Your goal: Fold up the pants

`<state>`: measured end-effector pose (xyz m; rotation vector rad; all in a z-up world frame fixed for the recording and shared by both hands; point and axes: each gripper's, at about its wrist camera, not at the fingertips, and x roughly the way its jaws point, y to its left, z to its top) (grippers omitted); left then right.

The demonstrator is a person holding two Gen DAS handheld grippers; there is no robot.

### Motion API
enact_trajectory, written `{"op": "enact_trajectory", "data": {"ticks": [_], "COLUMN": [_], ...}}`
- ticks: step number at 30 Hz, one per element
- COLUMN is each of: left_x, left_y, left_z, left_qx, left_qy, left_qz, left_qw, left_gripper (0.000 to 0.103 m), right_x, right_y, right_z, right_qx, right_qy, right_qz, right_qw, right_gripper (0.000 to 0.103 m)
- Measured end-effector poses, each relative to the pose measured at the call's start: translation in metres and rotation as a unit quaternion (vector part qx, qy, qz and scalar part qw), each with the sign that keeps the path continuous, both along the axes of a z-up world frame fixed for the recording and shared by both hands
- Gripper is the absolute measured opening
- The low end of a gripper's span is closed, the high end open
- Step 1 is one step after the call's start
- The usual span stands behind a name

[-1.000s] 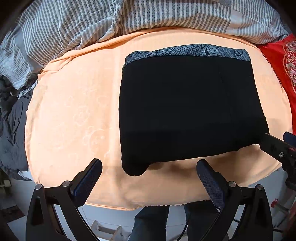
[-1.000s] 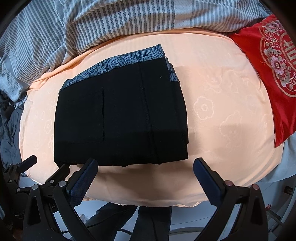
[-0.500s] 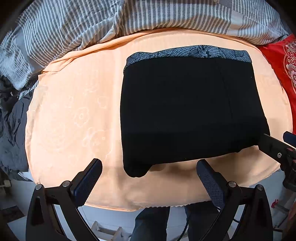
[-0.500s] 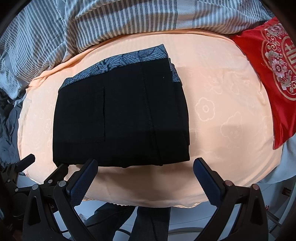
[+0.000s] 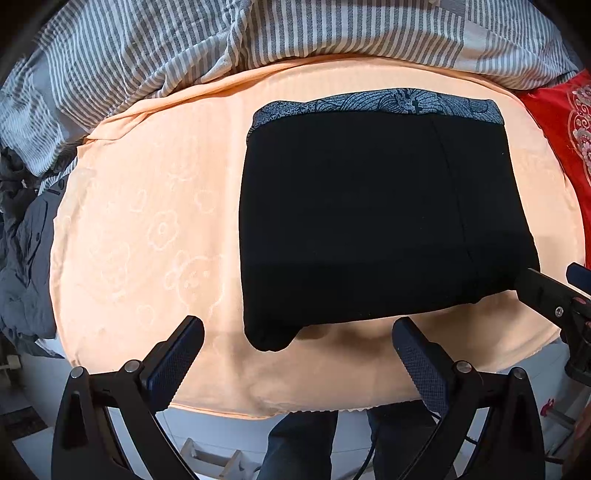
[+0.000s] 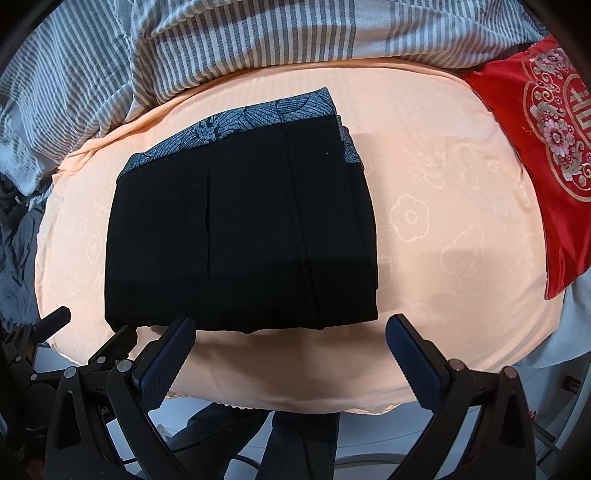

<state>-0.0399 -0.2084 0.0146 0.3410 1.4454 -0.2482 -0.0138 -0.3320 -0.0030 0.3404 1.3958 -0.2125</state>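
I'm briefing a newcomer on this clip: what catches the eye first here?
The folded black pants lie in the middle of the peach blanket, with a blue patterned band along their far edge. A bright red embroidered cushion sits at the right. Both grippers, left gripper and right gripper, are open at the near edge.

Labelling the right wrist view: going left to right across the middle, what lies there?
Dark grey clothes → peach blanket → folded black pants → peach blanket again → red cushion.

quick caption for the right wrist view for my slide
Open right gripper hovers at the near edge of folded black pants lying on a peach blanket, striped bedding behind.
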Motion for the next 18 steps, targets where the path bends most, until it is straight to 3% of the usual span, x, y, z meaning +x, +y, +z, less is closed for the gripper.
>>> {"op": "enact_trajectory", "data": {"ticks": [18], "left_x": [-0.0021], "left_y": [-0.0013], "left_z": [-0.0009], "left_qx": [-0.004], "left_qy": [-0.001], "left_qz": [-0.009], "left_qw": [1.0000], "left_gripper": [0.102], "right_x": [0.0025], "right_y": [0.0017], "right_z": [-0.0013], "right_qx": [-0.006], "right_qy": [0.003], "right_qz": [0.010], "right_qw": [1.000], "right_gripper": [0.103]}}
